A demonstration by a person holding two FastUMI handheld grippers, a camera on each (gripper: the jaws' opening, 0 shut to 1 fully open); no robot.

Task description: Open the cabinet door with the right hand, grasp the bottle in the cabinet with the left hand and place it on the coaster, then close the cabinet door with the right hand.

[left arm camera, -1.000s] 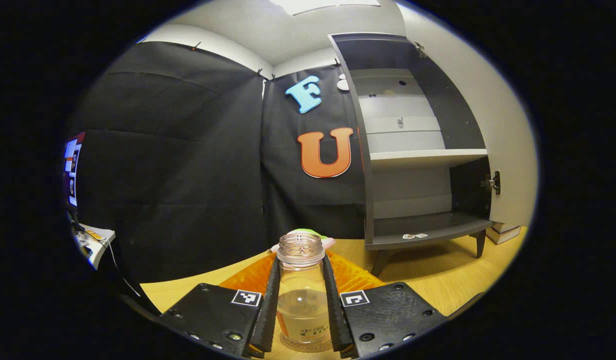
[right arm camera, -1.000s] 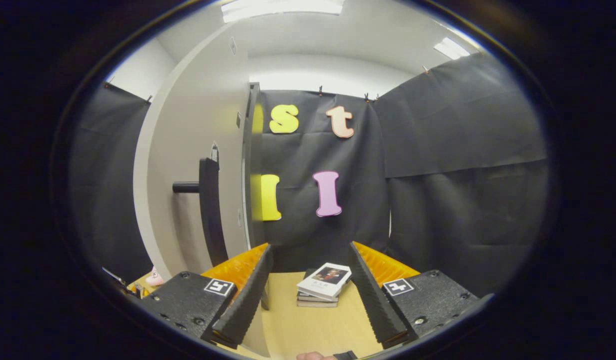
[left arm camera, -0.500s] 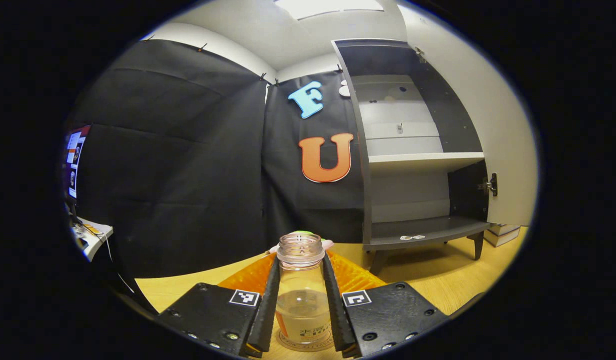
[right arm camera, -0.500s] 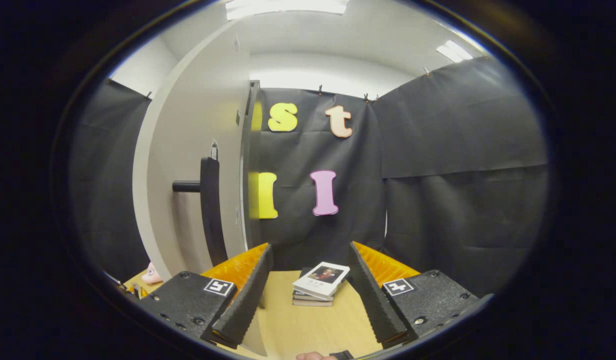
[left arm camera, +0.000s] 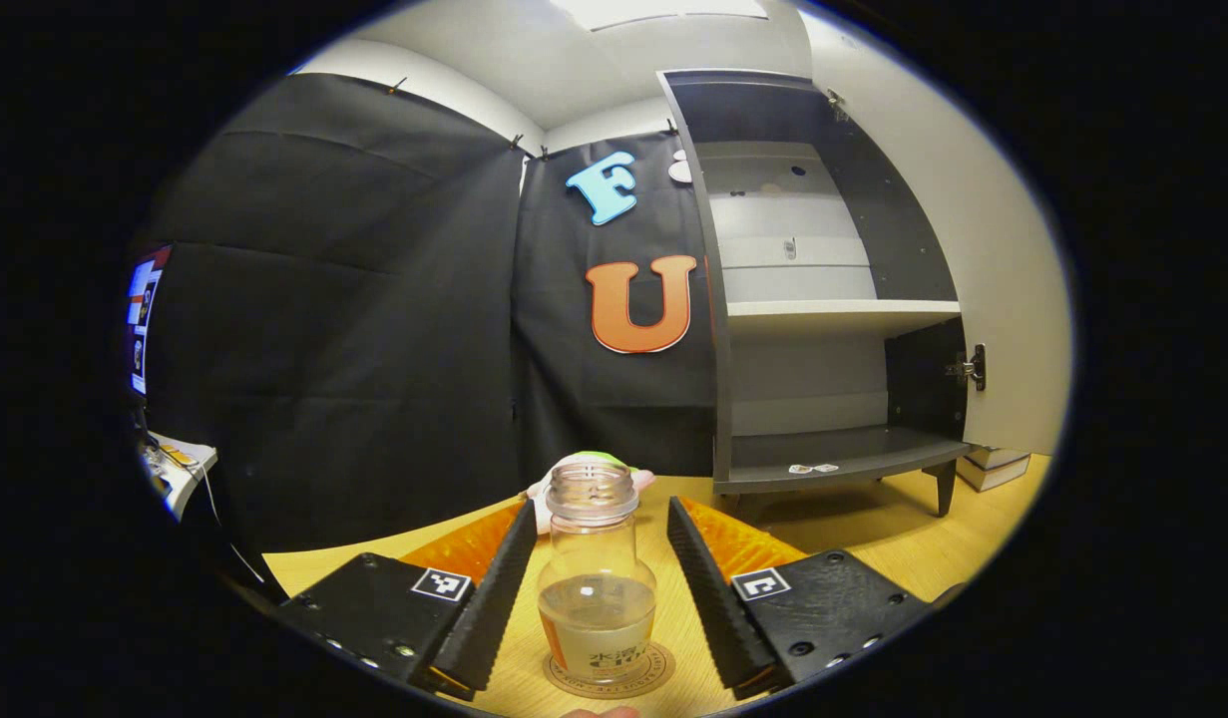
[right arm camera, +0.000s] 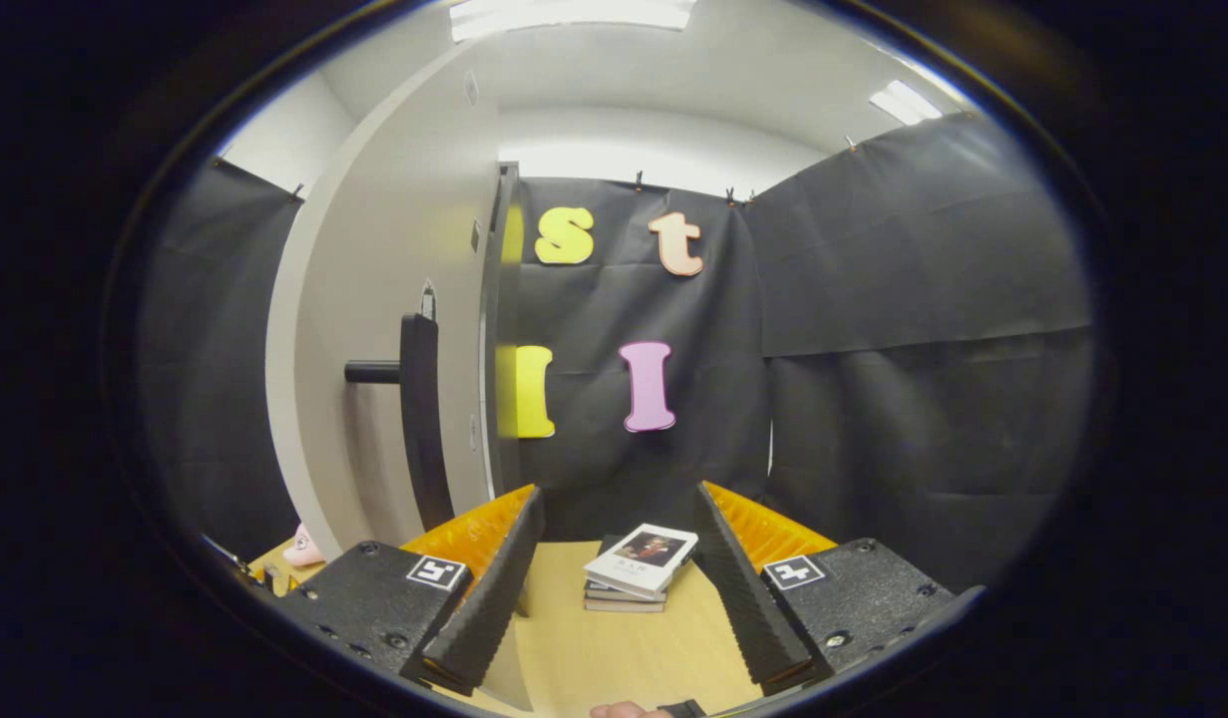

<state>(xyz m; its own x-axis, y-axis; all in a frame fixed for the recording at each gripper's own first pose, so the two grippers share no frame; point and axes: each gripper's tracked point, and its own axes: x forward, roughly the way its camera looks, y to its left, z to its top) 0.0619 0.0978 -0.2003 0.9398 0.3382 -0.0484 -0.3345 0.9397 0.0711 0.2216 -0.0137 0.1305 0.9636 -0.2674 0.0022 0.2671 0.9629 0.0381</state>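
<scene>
Bottle (left arm camera: 596, 588) is stood on the coaster (left arm camera: 610, 670), between the wide-apart jaws of the left gripper (left arm camera: 599, 588), untouched. Placing looks done. Next, the cabinet door (right arm camera: 374, 329) should be pushed shut by the right gripper (right arm camera: 614, 588), its jaws apart.

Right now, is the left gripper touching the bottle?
Apart. In the left gripper view, the left gripper stands open, with bare table showing between each finger and the bottle, which stands on the coaster.

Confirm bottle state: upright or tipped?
Upright. The bottle stands on the coaster, mouth up, between the open fingers of the left gripper, which stand apart from it.
</scene>
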